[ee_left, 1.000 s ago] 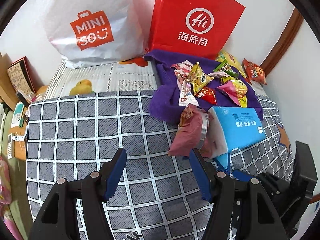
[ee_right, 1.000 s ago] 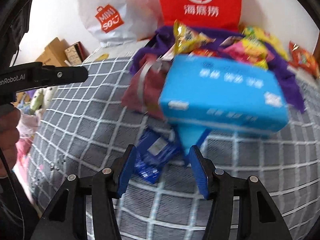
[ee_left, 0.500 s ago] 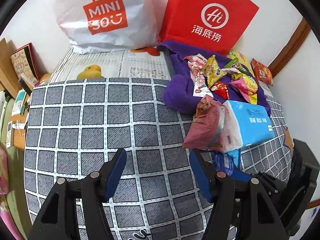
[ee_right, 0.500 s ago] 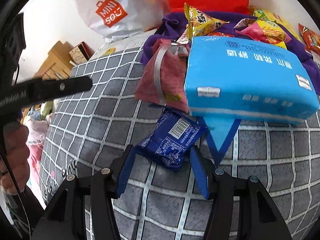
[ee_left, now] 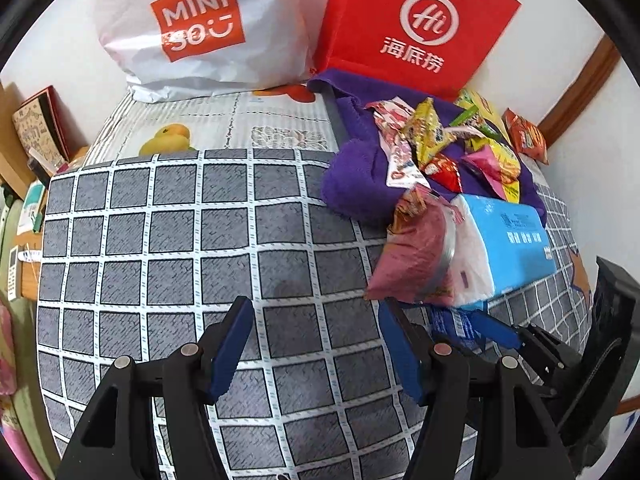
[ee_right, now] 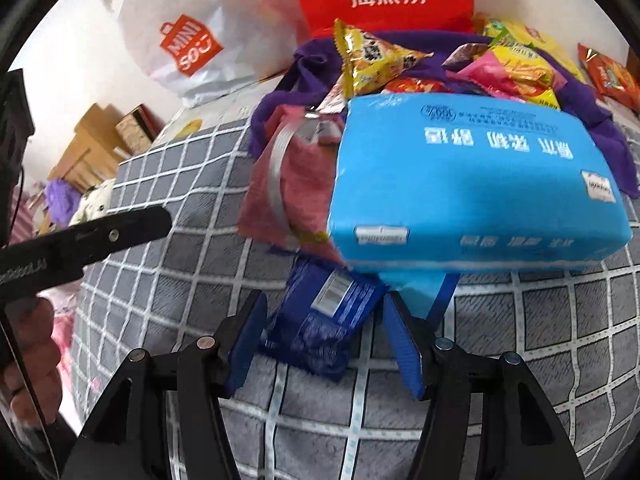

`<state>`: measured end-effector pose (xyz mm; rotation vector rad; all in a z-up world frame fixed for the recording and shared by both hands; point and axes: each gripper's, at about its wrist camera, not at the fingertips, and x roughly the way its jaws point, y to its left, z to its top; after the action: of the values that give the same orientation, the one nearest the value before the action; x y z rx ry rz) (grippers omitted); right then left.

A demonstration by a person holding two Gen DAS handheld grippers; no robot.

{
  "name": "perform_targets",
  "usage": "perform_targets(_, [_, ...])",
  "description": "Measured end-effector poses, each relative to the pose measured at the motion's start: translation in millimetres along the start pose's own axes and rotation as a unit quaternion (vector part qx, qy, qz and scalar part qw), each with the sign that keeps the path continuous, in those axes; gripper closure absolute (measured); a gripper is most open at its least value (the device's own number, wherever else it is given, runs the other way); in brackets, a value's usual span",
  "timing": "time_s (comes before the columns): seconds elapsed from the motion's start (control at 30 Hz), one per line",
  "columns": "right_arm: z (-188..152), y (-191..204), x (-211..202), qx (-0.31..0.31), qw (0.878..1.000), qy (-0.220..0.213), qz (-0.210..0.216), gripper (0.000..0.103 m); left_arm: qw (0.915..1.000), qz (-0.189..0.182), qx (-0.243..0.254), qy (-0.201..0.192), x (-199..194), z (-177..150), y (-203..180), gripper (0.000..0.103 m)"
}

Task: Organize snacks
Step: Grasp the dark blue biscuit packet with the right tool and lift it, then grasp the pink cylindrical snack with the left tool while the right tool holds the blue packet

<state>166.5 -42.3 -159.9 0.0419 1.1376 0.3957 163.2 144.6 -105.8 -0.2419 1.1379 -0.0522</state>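
Observation:
A dark blue snack packet (ee_right: 332,300) lies on the grey checked bedcover (ee_right: 168,280), partly under a light blue tissue pack (ee_right: 472,184). My right gripper (ee_right: 323,320) straddles the packet with its jaws opening; the pads do not press on it. A dull pink snack bag (ee_right: 296,184) leans against the tissue pack. Behind them, several bright snack packets (ee_left: 432,140) sit heaped on a purple towel (ee_left: 360,184). My left gripper (ee_left: 315,312) hangs open over bare bedcover with nothing between its fingers. The right gripper's blue finger (ee_left: 496,332) shows at its right.
A white shopping bag (ee_left: 200,28) and a red paper bag (ee_left: 416,28) stand against the back wall. An orange packet (ee_left: 524,140) lies by the right wall. Boxes and clutter (ee_left: 36,136) line the bed's left side. A hand (ee_right: 28,352) holds the left gripper's handle.
My right gripper has closed in on the dark blue packet, which now lies between its slightly wider fingers. My left gripper has sunk a little toward the bedcover, still open.

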Motion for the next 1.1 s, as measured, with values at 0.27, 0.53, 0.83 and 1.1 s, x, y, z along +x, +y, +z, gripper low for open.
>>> perform_targets(0.27, [-8,21,8,-0.080,0.992,-0.036,-0.093,0.049,0.9997,-0.011,0.016,-0.012,9,9,-11,0.040])
perform_targets(0.53, [-29,-12,-32,-0.111,0.986,-0.063,-0.109,0.050,0.9975,-0.044,0.054,-0.015,24,15,-57,0.040])
perform_targets(0.83, [-32,-101,-68,-0.039,0.982,-0.087,-0.160,0.050,0.9967,-0.017,0.079,0.006,59,19,-83,0.042])
perform_targets(1.1, [-36,-126,-60,-0.021,0.985,-0.075,-0.156,0.050,0.9975,-0.008,0.070,0.004,67,22,-83,0.060])
